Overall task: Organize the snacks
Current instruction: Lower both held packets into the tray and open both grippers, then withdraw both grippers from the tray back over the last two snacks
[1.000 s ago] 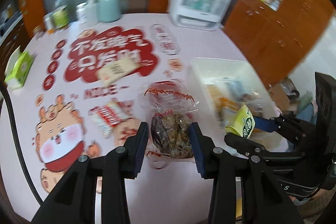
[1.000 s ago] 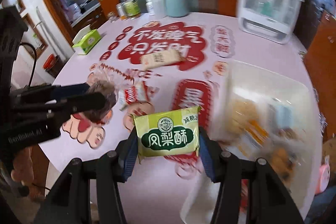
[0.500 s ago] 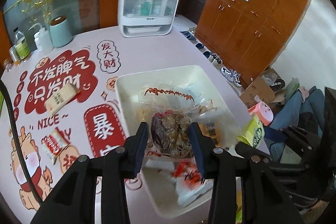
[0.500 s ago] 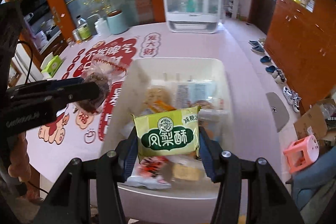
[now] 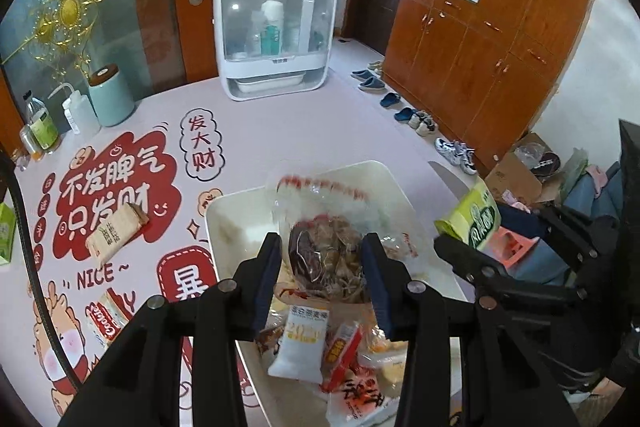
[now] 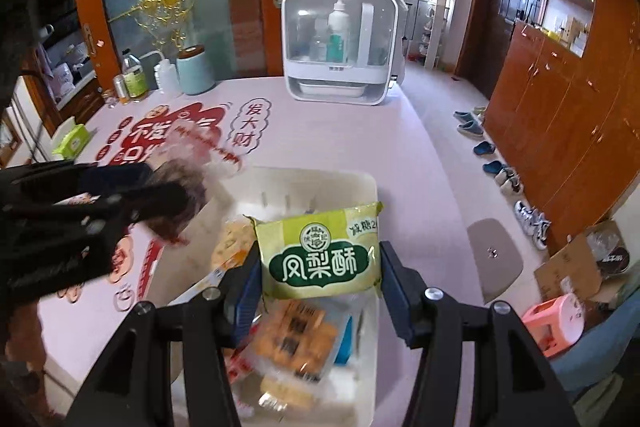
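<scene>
My left gripper is shut on a clear bag of dark dried snacks, held over the near end of a white bin. Several packets lie in the bin below. The right gripper holds a green pastry packet, slightly tilted, above the same bin. Its jaws are opening, and the packet is still between the pads. In the left wrist view the right gripper and green packet hang at the bin's right side. The right wrist view shows the left gripper and its blurred bag at left.
A beige packet and a red-and-white packet lie on the printed tablecloth left of the bin. At the back stand a white cabinet with bottles, a teal canister and bottles. A green tissue box sits far left.
Both grippers swept right from over the tablecloth to above the bin, each carrying its packet. The green packet now sits tilted between the right pads.
</scene>
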Motion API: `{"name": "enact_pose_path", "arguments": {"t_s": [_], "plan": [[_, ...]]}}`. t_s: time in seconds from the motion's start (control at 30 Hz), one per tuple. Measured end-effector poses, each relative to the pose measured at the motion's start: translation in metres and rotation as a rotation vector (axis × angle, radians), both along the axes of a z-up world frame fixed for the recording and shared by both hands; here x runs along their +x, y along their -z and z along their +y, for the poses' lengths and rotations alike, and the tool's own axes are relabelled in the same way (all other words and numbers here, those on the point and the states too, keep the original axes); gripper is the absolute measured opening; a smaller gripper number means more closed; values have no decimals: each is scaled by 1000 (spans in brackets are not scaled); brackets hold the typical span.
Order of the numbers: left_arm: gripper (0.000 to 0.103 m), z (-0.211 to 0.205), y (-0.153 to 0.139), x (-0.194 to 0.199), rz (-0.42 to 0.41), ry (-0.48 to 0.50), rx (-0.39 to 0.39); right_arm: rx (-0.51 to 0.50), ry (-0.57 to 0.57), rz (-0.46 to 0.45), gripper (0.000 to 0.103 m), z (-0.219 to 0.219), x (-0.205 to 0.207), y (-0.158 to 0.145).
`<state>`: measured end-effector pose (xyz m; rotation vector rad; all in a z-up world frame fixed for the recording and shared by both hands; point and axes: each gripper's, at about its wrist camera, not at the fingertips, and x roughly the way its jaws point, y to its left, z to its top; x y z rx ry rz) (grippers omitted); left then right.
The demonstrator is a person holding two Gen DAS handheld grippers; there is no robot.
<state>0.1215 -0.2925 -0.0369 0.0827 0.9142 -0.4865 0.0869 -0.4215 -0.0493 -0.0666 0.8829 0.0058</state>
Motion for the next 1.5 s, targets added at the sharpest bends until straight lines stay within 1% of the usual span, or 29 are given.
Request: {"name": "enact_pose_path", "arguments": {"t_s": [0.03, 0.07, 0.13, 0.17, 0.2, 0.23, 0.3, 0.37, 0.5, 0.7, 0.97, 1.13, 1.3, 1.5], "plan": [[40, 1, 1, 2, -2, -5, 2, -2, -2, 0, 56, 0, 4, 2], [42, 1, 0, 3, -9, -11, 3, -3, -5, 2, 57, 0, 8, 4], [60, 4, -1, 4, -22, -23, 2, 14, -26, 13, 57, 1, 15, 9], [77, 5, -1, 4, -30, -33, 0, 26, -36, 18, 60, 1, 17, 12], [85, 7, -3, 4, -44, -47, -3, 29, -43, 22, 67, 2, 19, 14], [86, 10, -4, 3, -59, -55, -7, 19, -47, 19, 70, 5, 20, 16], [87, 11, -4, 3, -63, -57, 2, -14, -60, 1, 79, 11, 19, 17], [87, 14, -2, 4, -54, -65, 15, -28, -73, -4, 82, 16, 16, 18], [87, 23, 1, 2, -28, -88, 6, -22, -88, 6, 82, 22, 11, 20], [87, 34, 3, -4, -14, -98, 1, -4, -87, 28, 82, 26, 4, 23], [87, 51, 4, -14, 2, -112, 12, 5, -73, 62, 82, 33, -5, 30], [87, 67, 7, -22, 8, -120, 37, 25, -58, 80, 82, 39, -9, 31], [87, 92, 13, -26, 25, -147, 62, 35, -52, 92, 82, 50, -9, 34], [87, 137, 22, -21, 52, -216, 77, 58, -65, 118, 82, 75, -2, 39]]}}
